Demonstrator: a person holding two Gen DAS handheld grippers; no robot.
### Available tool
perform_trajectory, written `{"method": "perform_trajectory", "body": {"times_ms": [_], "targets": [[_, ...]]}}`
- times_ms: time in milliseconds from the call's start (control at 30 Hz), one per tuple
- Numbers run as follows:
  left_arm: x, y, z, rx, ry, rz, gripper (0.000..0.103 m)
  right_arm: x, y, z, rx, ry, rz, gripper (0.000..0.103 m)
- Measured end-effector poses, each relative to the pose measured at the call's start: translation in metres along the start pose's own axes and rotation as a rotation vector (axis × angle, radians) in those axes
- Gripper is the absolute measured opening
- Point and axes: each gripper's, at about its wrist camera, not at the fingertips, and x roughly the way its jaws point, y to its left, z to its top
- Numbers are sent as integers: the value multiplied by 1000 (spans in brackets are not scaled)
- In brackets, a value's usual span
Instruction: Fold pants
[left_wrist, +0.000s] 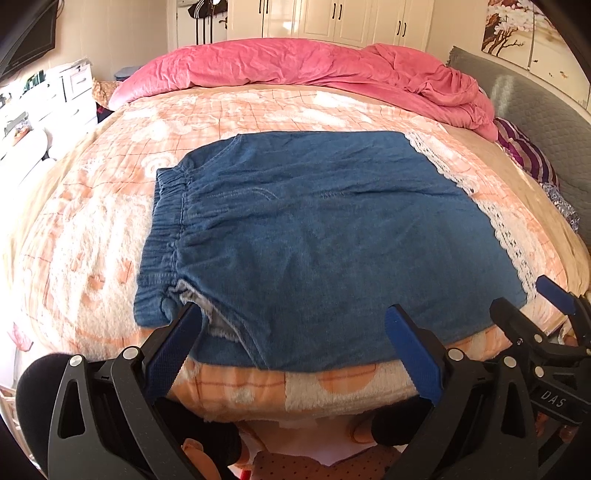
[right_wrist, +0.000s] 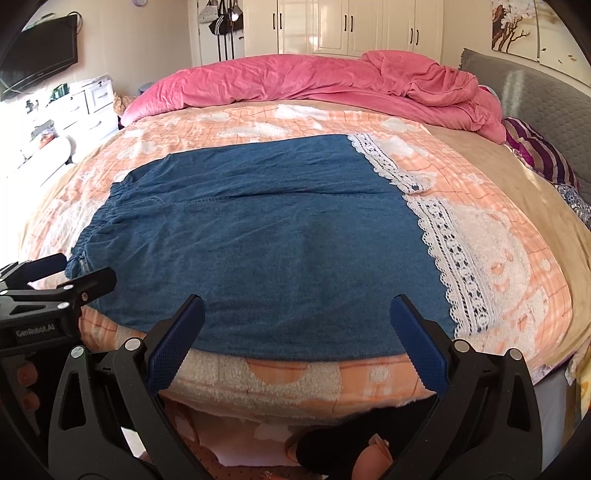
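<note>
- A bed with an orange-and-white fleece blanket (left_wrist: 92, 236) fills the room; a pink duvet (left_wrist: 295, 70) is bunched along its far side, white wardrobes (right_wrist: 354, 26) behind.
- Blue pants (left_wrist: 314, 229) lie flat on the blanket near its front edge, waistband left, lace hems right.
- Left gripper (left_wrist: 291, 325) and right gripper (right_wrist: 295, 317) hover at the front edge, fingers spread wide, holding nothing.

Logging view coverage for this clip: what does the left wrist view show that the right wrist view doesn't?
Only the left wrist view shows the near waistband corner with its grey lining, plus the right tongs at its right edge. Only the right wrist view shows the full lace hem and the left tongs at its left edge. Both show the blue pants flat on the orange blanket, the pink duvet, and open, empty tongs.
</note>
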Motion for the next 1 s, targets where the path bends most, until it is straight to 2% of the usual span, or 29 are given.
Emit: {"method": "perform_trajectory", "body": {"times_ms": [300, 467, 600, 867, 1000], "targets": [[13, 18, 39, -1, 7, 15, 99, 17, 9, 35, -55, -27, 14, 95], [25, 33, 66, -22, 6, 50, 99, 35, 20, 58, -103, -15, 32, 95], [38, 51, 91, -53, 7, 83, 99, 58, 27, 83, -107, 7, 88, 95], [74, 86, 131, -61, 6, 173, 99, 103, 54, 126, -209, 21, 94, 95], [102, 109, 145, -80, 34, 173, 99, 131, 72, 144, -279, 31, 81, 95]]}}
